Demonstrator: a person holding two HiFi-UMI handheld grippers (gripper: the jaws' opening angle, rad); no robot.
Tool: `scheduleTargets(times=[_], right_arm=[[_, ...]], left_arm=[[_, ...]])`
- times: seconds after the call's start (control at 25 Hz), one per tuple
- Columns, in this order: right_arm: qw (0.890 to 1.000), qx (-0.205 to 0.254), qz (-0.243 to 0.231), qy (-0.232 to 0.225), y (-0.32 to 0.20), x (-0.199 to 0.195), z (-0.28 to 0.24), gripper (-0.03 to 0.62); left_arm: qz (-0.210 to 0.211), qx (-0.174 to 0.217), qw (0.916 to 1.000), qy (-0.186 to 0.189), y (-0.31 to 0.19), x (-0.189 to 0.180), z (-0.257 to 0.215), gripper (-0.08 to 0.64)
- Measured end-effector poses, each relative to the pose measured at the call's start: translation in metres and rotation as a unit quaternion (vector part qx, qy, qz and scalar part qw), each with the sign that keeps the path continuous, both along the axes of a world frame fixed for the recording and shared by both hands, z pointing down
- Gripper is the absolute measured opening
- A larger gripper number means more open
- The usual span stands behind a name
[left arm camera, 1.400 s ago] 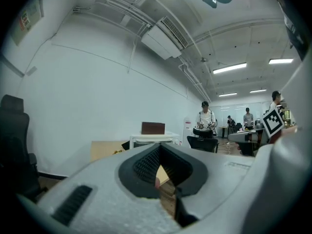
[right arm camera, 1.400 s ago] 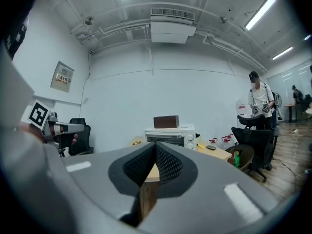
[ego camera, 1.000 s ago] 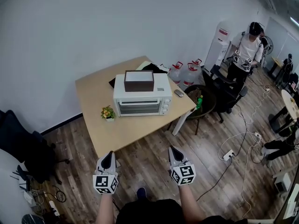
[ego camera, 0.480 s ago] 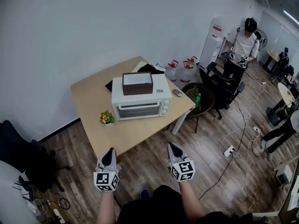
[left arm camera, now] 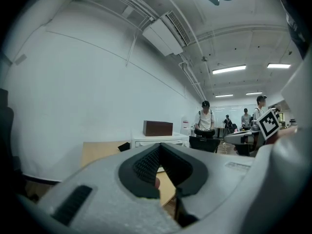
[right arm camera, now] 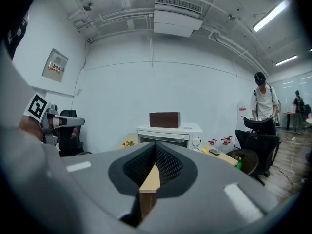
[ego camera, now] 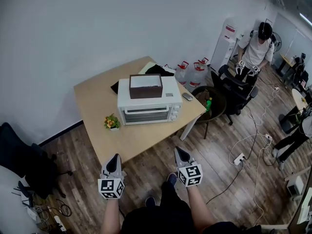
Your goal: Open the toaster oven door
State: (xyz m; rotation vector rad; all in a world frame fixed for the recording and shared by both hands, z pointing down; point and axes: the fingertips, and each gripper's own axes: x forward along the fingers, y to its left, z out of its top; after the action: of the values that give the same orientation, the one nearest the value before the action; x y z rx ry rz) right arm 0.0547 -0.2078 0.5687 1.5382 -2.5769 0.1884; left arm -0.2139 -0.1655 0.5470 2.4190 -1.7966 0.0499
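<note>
The white toaster oven (ego camera: 148,106) stands on the wooden table (ego camera: 95,101) with its glass door closed and a brown box (ego camera: 146,86) on top. Both grippers hang over the floor, short of the table's near edge. My left gripper (ego camera: 113,160) has its jaws pressed together and holds nothing. My right gripper (ego camera: 179,152) is likewise shut and empty. In the right gripper view the toaster oven (right arm camera: 168,133) sits straight ahead beyond the gripper (right arm camera: 155,167). In the left gripper view the toaster oven (left arm camera: 158,141) shows small above the gripper (left arm camera: 161,167).
A small potted flower (ego camera: 112,121) stands left of the oven and a mouse (ego camera: 186,96) lies to its right. Water jugs (ego camera: 187,74), a dark round stool (ego camera: 209,104), an office chair (ego camera: 239,89) and another person (ego camera: 253,52) are to the right. Cables (ego camera: 243,155) trail across the floor.
The view has shifted a little as the person steps towards the table; a foot now shows forward. Both grippers stay shut and keep their places in front of the body.
</note>
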Motion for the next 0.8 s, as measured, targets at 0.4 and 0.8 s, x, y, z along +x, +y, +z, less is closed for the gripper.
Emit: scheduleTargets(times=[0.4, 0.8], right_arm=[[1.000, -0.005, -0.022, 0.007, -0.042, -0.003, 0.008, 0.006], [1.000, -0.010, -0.022, 0.002, -0.069, 0.001, 0.012, 0.006]], left_arm=[[-0.016, 0.006, 0.9999, -0.003, -0.020, 0.000, 0.000, -0.002], [-0.041, 0.006, 0.9991, 0.013, -0.040, -0.010, 0.002, -0.002]])
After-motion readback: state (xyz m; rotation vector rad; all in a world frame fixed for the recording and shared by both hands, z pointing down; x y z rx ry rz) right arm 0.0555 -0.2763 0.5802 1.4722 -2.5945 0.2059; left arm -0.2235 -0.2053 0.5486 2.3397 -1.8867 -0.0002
